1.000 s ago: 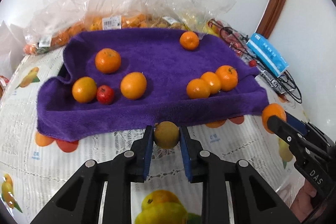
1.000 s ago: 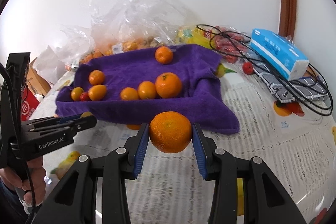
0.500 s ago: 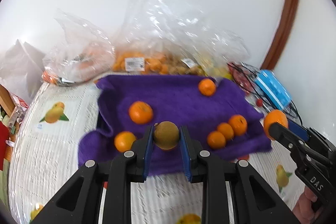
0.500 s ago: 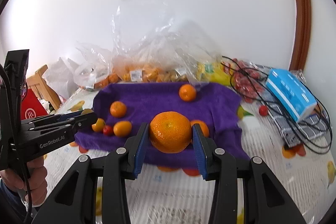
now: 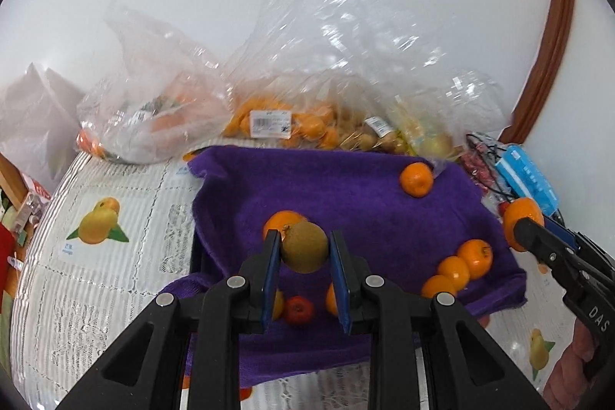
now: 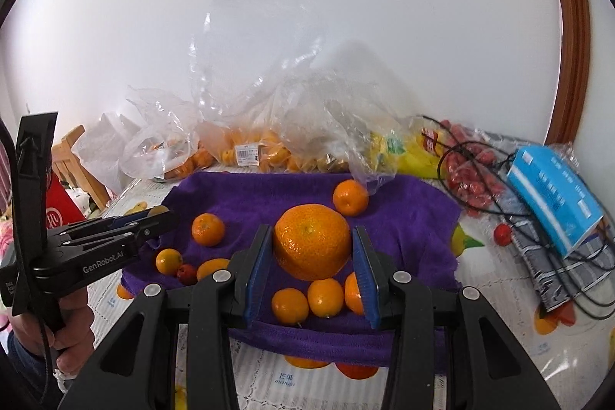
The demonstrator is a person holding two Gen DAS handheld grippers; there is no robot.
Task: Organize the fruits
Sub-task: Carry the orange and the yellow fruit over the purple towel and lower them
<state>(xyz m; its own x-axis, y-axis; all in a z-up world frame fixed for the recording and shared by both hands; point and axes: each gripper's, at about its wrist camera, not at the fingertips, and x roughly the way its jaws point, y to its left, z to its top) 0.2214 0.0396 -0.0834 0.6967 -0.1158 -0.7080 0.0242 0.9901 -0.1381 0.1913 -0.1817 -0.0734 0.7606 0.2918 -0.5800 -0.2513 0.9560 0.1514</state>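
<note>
My left gripper (image 5: pixel 304 244) is shut on a small round brownish-green fruit (image 5: pixel 305 252), held in the air above the purple towel (image 5: pixel 365 202). My right gripper (image 6: pixel 311 244) is shut on a large mandarin (image 6: pixel 312 254), also above the towel (image 6: pixel 407 218). Several smaller oranges lie on the towel, three in a cluster (image 6: pixel 324 296), one at the back (image 6: pixel 349 198), with a small red fruit (image 6: pixel 187 273) at the left. The right gripper with its mandarin (image 5: pixel 522 222) shows at the right edge of the left wrist view. The left gripper (image 6: pixel 159 218) shows at the left of the right wrist view.
Clear plastic bags of fruit (image 5: pixel 307 118) stand behind the towel against the wall. A blue tissue pack (image 6: pixel 553 195), black cables (image 6: pixel 496 156) and a bag of red fruit (image 6: pixel 469 175) lie to the right. A person's hand (image 6: pixel 73 333) grips the left tool. The tablecloth (image 5: pixel 96 256) is printed with fruit.
Both grippers have risen with their fruit still held. The towel has dropped lower and looks smaller in both views, and the bags and wall now fill more of the picture.
</note>
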